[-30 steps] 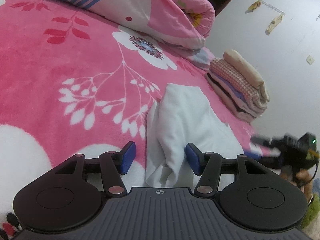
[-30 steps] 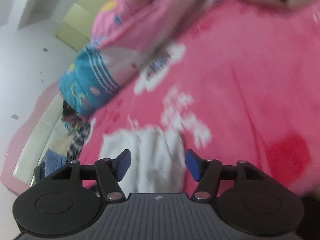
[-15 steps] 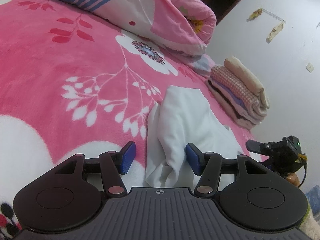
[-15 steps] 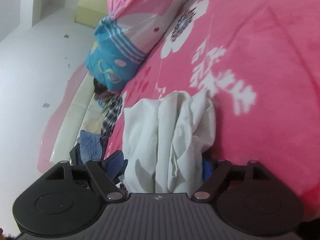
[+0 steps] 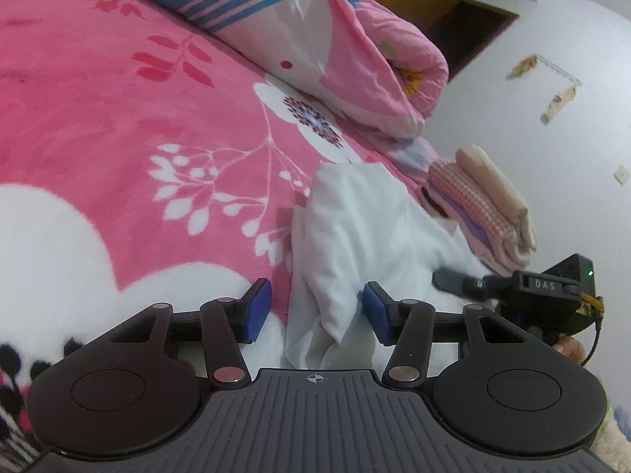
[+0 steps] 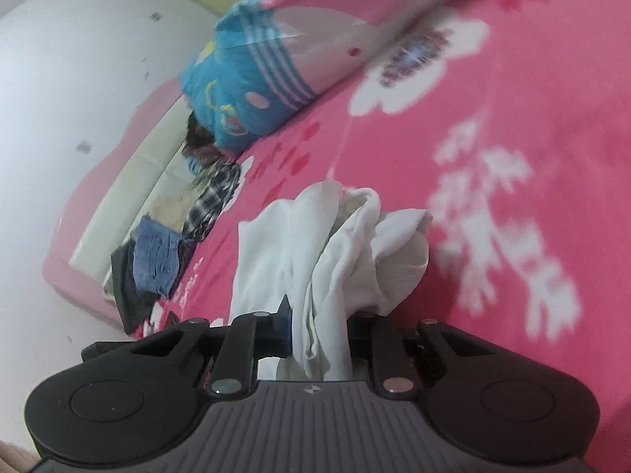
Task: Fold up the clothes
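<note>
Your pink floral blanket (image 5: 118,126) covers the bed, a rolled quilt (image 5: 315,39) along its far side. The bunched white garment (image 5: 366,228) lies on the blanket near a stack of folded clothes (image 5: 485,205). Your right tool (image 6: 319,335) is closing, pinching one end of it. Your left tool (image 5: 311,311) is closing slightly, its blue pads (image 5: 256,311) spread either side of the other end.

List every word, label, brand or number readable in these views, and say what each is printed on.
"DAS": white letters on the black body of the right gripper, seen from the left wrist view.
Nothing else is readable: the pink blanket and the quilt carry only patterns, no lettering.
</note>
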